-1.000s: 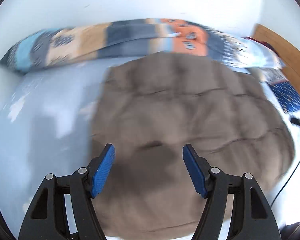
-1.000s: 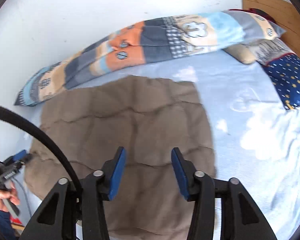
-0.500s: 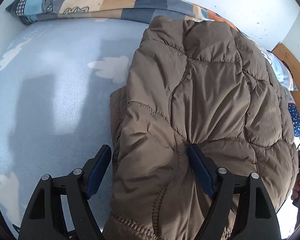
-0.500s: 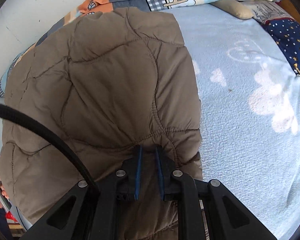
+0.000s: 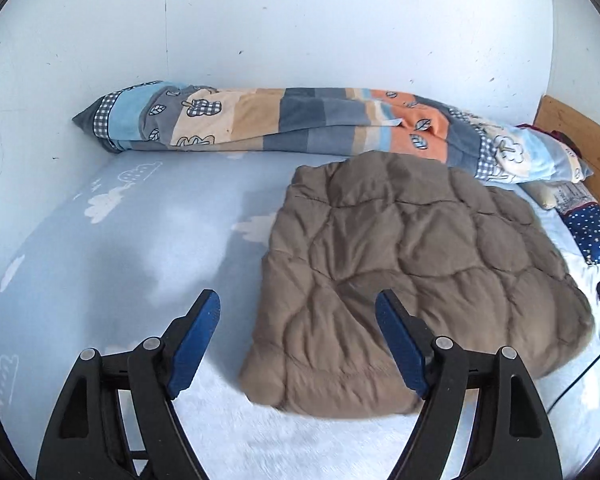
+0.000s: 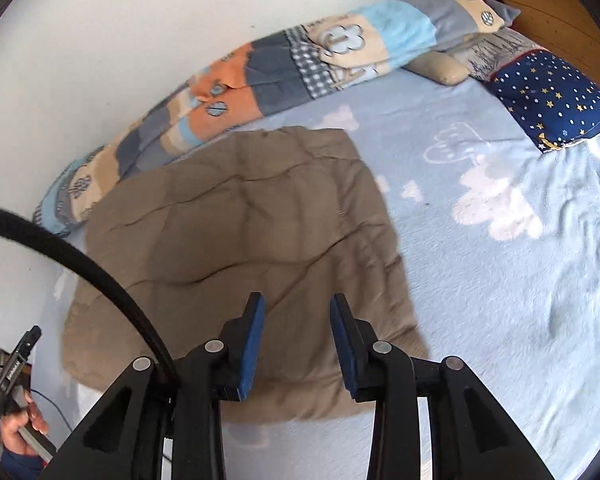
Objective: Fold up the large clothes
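Bottom of frame, left gripper spread wide, nothing between the blue pads. Right gripper parted too, jaws just opened off the cloth, gap empty. Just beyond both, folded brown quilted jacket lying flat on the cloud-print sheet, centre-right in the left view. Further back, patchwork duvet rolled along the white wall
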`<state>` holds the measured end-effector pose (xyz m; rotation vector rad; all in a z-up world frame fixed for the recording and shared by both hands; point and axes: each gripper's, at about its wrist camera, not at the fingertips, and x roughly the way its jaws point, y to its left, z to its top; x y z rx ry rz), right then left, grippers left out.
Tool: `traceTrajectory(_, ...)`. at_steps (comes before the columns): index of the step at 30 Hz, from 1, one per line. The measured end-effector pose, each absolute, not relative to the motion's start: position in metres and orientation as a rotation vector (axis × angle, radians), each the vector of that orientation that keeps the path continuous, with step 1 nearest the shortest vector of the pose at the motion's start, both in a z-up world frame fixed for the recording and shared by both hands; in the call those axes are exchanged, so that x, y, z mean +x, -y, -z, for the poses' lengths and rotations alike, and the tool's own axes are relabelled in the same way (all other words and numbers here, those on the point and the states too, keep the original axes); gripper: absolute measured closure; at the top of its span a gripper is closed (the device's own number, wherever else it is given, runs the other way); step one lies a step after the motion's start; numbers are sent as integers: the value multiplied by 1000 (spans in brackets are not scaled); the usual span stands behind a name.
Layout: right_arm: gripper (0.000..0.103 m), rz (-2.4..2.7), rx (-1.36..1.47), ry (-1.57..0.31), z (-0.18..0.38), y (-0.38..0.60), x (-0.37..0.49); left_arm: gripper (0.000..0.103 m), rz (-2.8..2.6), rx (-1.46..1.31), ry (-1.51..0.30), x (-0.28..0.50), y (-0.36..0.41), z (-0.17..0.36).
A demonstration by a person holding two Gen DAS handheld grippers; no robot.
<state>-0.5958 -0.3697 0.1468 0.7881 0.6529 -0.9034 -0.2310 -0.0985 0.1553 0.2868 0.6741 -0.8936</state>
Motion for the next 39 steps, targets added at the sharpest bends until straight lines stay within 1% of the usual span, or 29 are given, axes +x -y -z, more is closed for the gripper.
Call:
traceTrajectory(4, 66, 870, 733, -644, -150, 326, -559, 23, 896, 339, -609, -259, 103, -151)
traceTrajectory(6, 66, 835, 687, -675, -145, 312, -540, 23, 899, 362, -602, -264, 112, -146)
traceTrajectory(9, 66, 825, 607, -728, -137, 305, -510, 23, 899, 386, -622, -266, 120, -134)
traceTrajectory(13, 66, 817, 597, -764, -123, 311, -491, 23, 883, 432, -622, -261, 134, -122)
traceTrajectory(26, 63, 805, 577, -845, -102, 326, -475, 23, 884, 491, -632, -260, 153, -108)
traceTrajectory(39, 62, 762, 602, -876, -91, 334, -472, 23, 882, 518, -636, -260, 159, -102)
